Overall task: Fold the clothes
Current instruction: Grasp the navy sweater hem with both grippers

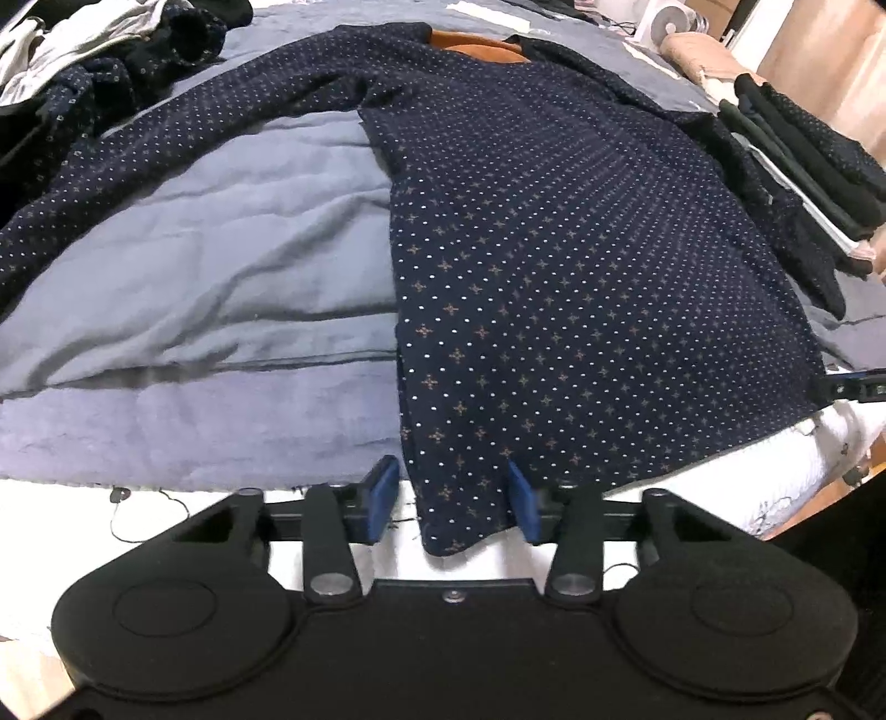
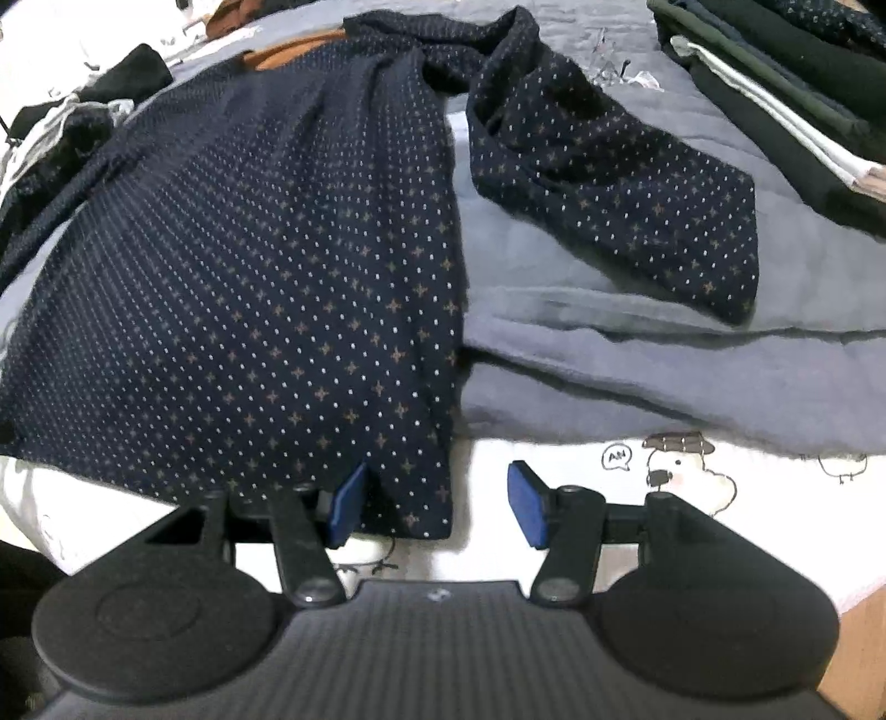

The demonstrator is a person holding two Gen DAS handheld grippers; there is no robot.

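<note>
A navy long-sleeved shirt (image 1: pixel 554 249) with white dots and tan crosses lies flat on the bed, its orange-lined collar (image 1: pixel 476 47) at the far end. One sleeve (image 1: pixel 166 127) stretches out to the left. The other sleeve (image 2: pixel 609 183) lies crumpled to the right of the body (image 2: pixel 249 277). My left gripper (image 1: pixel 453 501) is at the hem's left corner. The cloth lies between its blue pads, with a gap at the left pad. My right gripper (image 2: pixel 437 504) is open at the hem's right corner, with the cloth beside its left pad only.
A grey-blue quilt (image 1: pixel 194 249) covers the bed over a white sheet with cartoon prints (image 2: pixel 692 471). A stack of folded dark clothes (image 1: pixel 803 149) (image 2: pixel 775 83) sits at the right. A heap of unfolded clothes (image 1: pixel 83 55) lies at the far left.
</note>
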